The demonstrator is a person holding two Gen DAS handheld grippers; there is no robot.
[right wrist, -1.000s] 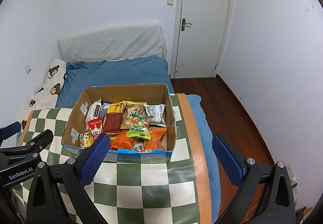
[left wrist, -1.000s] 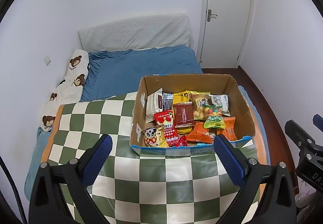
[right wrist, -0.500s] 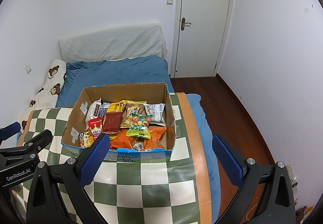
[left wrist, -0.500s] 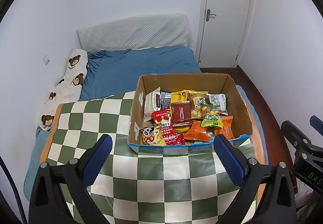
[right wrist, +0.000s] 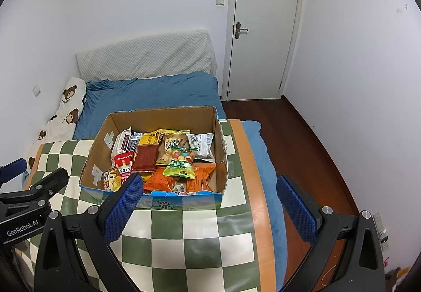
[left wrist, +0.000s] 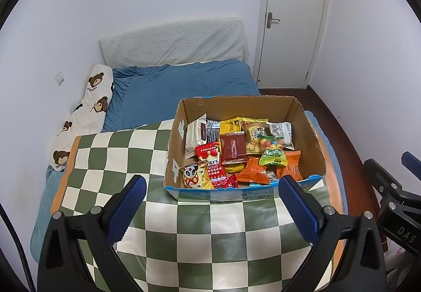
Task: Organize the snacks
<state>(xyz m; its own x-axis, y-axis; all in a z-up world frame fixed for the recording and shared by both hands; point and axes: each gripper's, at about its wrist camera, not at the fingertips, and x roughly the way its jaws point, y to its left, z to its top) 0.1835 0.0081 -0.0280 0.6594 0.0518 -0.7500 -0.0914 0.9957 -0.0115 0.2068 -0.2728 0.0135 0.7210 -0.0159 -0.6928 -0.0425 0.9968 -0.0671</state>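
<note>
Cardboard, open-topped, the box (left wrist: 307, 131) sits on the green-and-cream checked surface (left wrist: 210, 228), and it is full of snack packets (left wrist: 234, 150): a green candy bag (right wrist: 180, 165) lies on top of orange packs (right wrist: 202, 176), with a red pack (left wrist: 210, 157) toward the box's left wall. Both claws hang short of the box's near wall, touching nothing. The left claw (left wrist: 213, 210) is spread wide and empty; the right claw (right wrist: 210, 207) is just as wide and empty. Beyond the box lies a bed (right wrist: 152, 92) in blue
</note>
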